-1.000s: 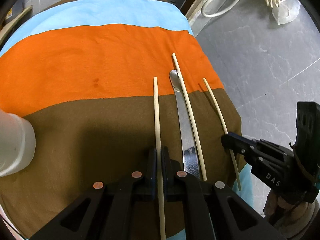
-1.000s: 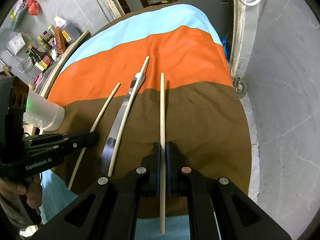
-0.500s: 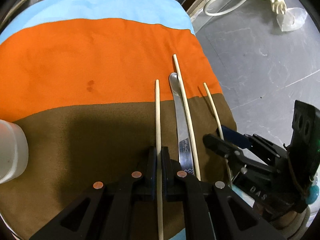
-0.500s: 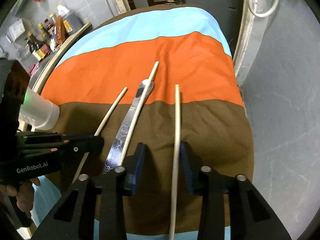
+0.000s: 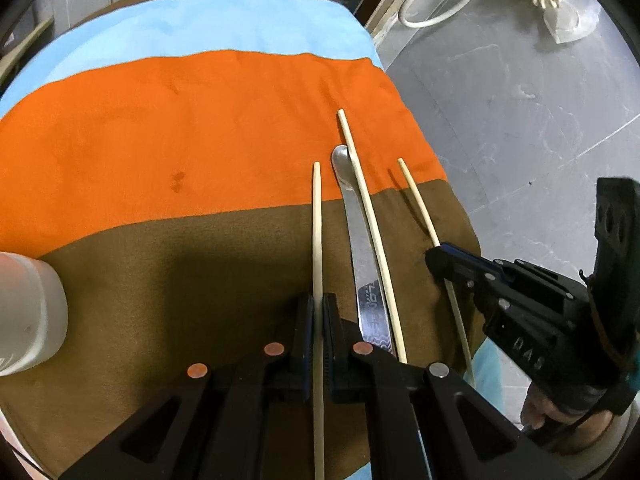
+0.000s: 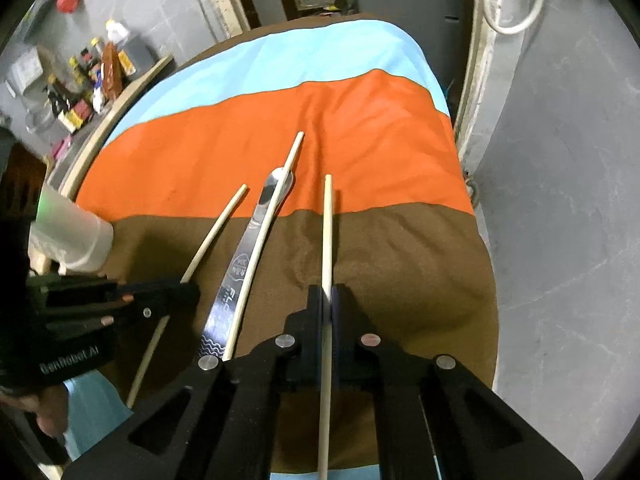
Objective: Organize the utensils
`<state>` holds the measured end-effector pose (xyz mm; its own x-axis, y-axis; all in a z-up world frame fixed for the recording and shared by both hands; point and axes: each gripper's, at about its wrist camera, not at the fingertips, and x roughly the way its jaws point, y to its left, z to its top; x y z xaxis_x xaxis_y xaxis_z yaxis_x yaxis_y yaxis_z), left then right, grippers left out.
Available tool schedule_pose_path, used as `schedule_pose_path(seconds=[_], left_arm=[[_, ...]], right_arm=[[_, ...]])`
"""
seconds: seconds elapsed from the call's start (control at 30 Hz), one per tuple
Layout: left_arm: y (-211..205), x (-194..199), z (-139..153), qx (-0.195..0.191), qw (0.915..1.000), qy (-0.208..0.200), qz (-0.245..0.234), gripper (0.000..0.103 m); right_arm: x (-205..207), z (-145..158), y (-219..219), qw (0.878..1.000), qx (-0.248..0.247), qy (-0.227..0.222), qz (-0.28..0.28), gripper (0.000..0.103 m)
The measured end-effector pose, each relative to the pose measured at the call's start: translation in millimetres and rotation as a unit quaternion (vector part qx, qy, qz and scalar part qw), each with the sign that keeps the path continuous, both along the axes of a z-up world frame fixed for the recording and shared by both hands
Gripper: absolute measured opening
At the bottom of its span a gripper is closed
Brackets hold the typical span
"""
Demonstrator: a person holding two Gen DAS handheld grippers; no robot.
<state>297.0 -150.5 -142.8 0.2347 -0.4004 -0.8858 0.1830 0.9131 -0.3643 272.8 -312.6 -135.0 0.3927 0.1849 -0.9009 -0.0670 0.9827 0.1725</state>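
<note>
The left gripper (image 5: 318,304) is clamped narrow on a pale, slim wooden chopstick (image 5: 317,232). The right gripper (image 6: 328,296) has just been closing its jaws, and they now pinch a second pale wooden chopstick (image 6: 327,232) between them. Both sticks sit over the brown band of the striped blue, orange and brown cloth (image 5: 160,140) that covers the bench. Between them lie a flat, shiny metal spoon (image 5: 358,236) and a third wooden chopstick (image 5: 368,216) resting along it.

This looks like the pick-up step, probably to gather the sticks into the white plastic cup (image 5: 28,312) at the left edge. Each grip sits toward the near, thicker part of its stick, so the long front section can swing. I would lift both hands straight up and slowly, keeping the pinch firm so neither stick pivots. The left stick passes just beside the spoon, so it should rise clear before it travels sideways, or it may knock the third chopstick off.

Each held stick runs lengthwise away from the person, from the near edge toward the orange band, with its tapered tip pointing far. The two lie roughly parallel. A thin shadow beside the right stick suggests that its tip is slightly raised.
</note>
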Motion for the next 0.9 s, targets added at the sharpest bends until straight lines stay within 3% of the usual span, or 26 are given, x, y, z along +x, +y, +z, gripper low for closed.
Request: schedule_pose_path(seconds=[0.13,0.2,0.37,0.57,0.9], left_arm=[[8.2,-15.9,12.0,-0.018,0.9995,-0.023,0.011,0.005],[14.4,-24.4,19.4,-0.033,0.9985,-0.039,0.019,0.005],[26.0,-46.8,46.6,-0.055,0.9928,-0.103,0.028,0.005],[40.5,-67.7,93.9,-0.085,0.9754,-0.199,0.04,0.005],[82.9,-82.5,151.0,-0.126,0.9493,-0.28,0.065,0.005]], right_arm=[[-8.3,4.9,-9.5,0.999,0.036,-0.012,-0.014,0.004],[-18.7,17.5,-13.5,0.996,0.068,-0.044,-0.022,0.004],[-42.9,53.1,-14.4,0.987,0.088,-0.132,-0.029,0.004],[-58.5,96.3,-9.7,0.965,0.121,-0.23,-0.023,0.004],[-62.6,171.1,30.8,0.93,0.146,-0.336,0.021,0.004]])
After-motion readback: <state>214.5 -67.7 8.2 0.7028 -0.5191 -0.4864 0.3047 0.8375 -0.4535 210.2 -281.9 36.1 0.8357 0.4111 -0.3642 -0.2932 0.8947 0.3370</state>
